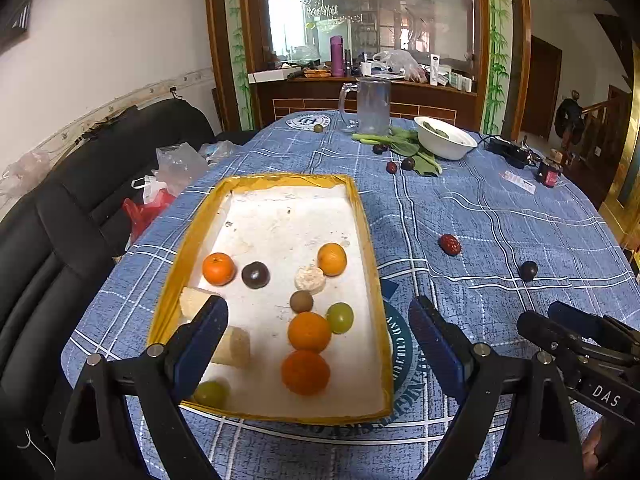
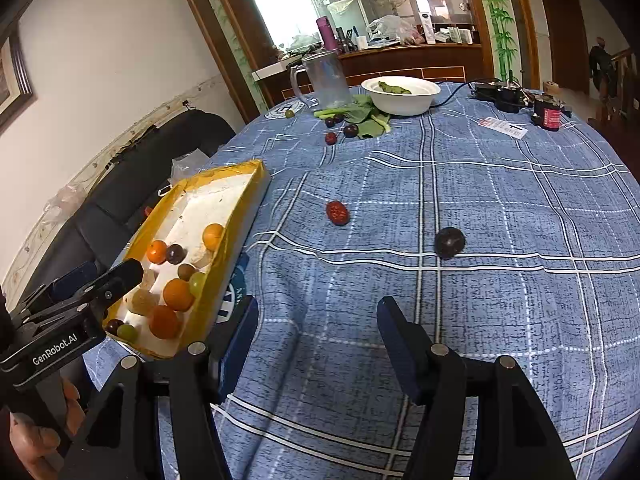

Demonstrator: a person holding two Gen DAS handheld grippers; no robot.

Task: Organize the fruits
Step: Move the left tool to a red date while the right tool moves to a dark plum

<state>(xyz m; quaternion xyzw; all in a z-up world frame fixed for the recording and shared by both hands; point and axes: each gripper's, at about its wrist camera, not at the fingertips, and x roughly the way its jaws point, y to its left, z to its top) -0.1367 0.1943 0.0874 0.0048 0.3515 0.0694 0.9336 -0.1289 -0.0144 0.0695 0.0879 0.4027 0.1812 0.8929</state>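
Both wrist cameras look steeply down along their own fingers, close over the blue checked tablecloth (image 2: pixel 480 200). The left view faces the yellow-rimmed tray (image 1: pixel 362 216); the right view sits rightward, sharing tray, red date (image 2: pixel 337 212) and white bowl (image 1: pixel 444 148).

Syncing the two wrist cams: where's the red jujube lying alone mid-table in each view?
Left wrist: red jujube sits right of centre on the blue cloth, right of the yellow tray.
Right wrist: red jujube sits at centre, right of the yellow tray.
Shared landmark: the dark plum lies to the right of it and slightly nearer the camera in both views.
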